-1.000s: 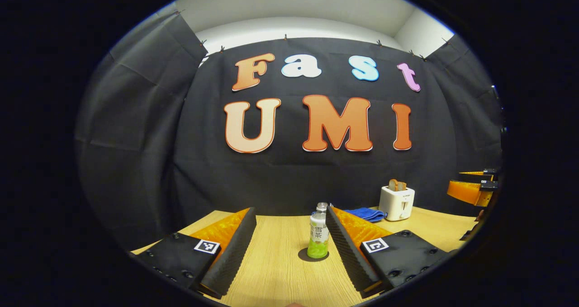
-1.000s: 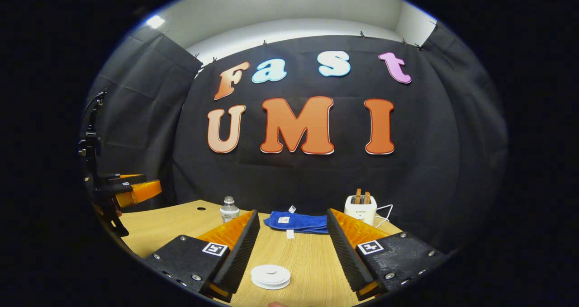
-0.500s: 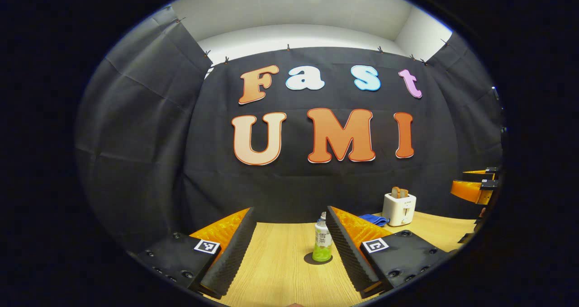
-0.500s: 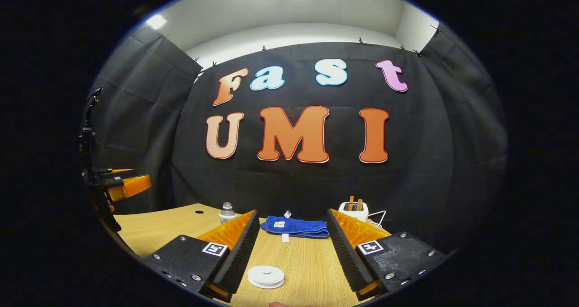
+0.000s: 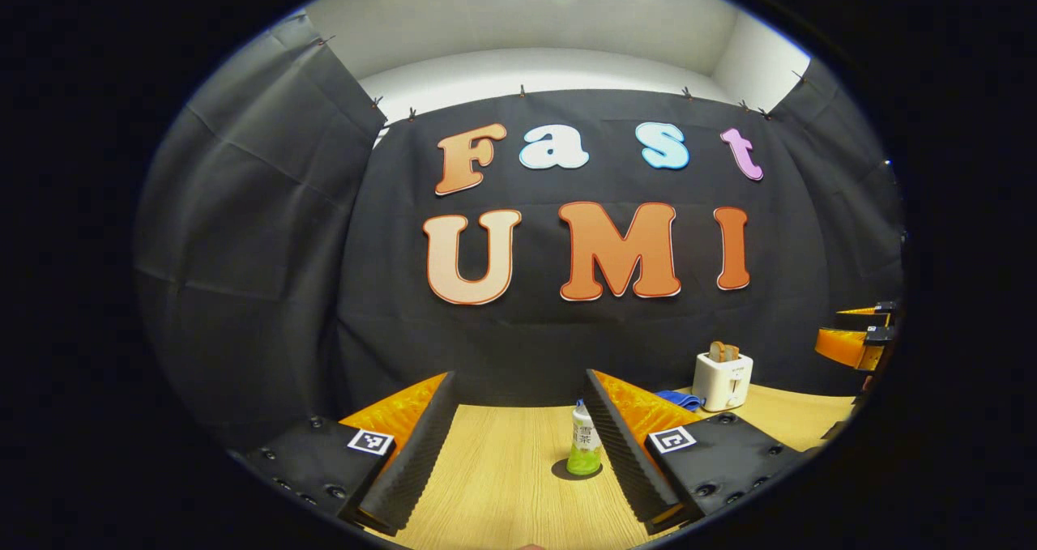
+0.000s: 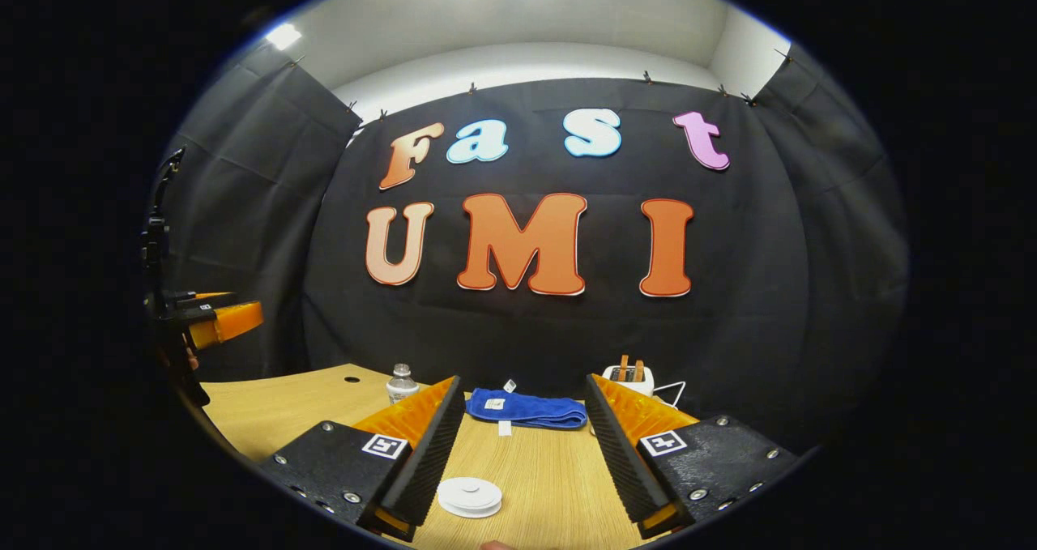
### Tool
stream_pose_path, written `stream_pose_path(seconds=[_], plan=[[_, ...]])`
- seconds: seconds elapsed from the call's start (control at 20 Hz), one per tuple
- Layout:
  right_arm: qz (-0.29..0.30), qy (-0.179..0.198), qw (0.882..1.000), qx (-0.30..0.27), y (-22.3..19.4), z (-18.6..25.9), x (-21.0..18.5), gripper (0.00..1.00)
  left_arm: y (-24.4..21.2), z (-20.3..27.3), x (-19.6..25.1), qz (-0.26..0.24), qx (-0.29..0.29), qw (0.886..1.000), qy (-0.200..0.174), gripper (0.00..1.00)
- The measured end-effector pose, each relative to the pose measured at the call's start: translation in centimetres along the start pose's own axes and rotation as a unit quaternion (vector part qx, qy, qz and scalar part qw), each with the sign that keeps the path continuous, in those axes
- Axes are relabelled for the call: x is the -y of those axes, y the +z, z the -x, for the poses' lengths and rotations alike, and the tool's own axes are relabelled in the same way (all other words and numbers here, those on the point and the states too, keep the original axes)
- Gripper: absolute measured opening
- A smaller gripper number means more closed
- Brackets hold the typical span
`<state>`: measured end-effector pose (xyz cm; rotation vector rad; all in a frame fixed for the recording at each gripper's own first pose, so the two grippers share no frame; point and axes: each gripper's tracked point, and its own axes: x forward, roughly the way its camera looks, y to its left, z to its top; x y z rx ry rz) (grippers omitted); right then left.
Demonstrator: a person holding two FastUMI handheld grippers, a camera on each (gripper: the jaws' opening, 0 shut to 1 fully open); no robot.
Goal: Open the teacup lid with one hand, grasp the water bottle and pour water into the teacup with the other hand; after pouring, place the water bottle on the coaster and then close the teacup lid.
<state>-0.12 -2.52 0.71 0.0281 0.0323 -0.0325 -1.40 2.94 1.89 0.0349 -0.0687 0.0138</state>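
A small bottle with a white label and green contents stands upright on a dark round coaster on the wooden table. It sits just inside the right finger of my left gripper, which is open and touches nothing. In the right gripper view a white round teacup lid with a low knob lies flat near the left finger of my right gripper, also open and holding nothing. The cup under the lid is hidden. The bottle stands far back left, partly behind that finger.
A folded blue towel lies at the back of the table, with a white toaster holding bread to its right. The other gripper's orange fingers show at the right edge and left edge. A small hole marks the tabletop.
Both grippers have drawn back from the table. The bottle looks smaller and farther off, and the lid has slid slightly left and down in view. Both stay open.
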Motion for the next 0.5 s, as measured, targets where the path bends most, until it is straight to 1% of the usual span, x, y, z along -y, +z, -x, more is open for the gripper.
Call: stream_pose_path(seconds=[0.2,0.45,0.5], plan=[[0.001,-0.003,1.0,0.002,0.15,0.01,0.4,0.89,0.38,0.06,0.09,0.002,0.005,1.0,-0.001,0.98],[0.002,-0.005,1.0,0.003,0.2,-0.03,0.79,0.89,1.02,-0.03,0.71,-0.014,0.016,1.0,-0.005,0.98],[-0.001,-0.005,1.0,0.003,0.16,-0.01,0.79,0.89,1.03,-0.04,0.91,-0.015,0.015,1.0,-0.005,0.96]])
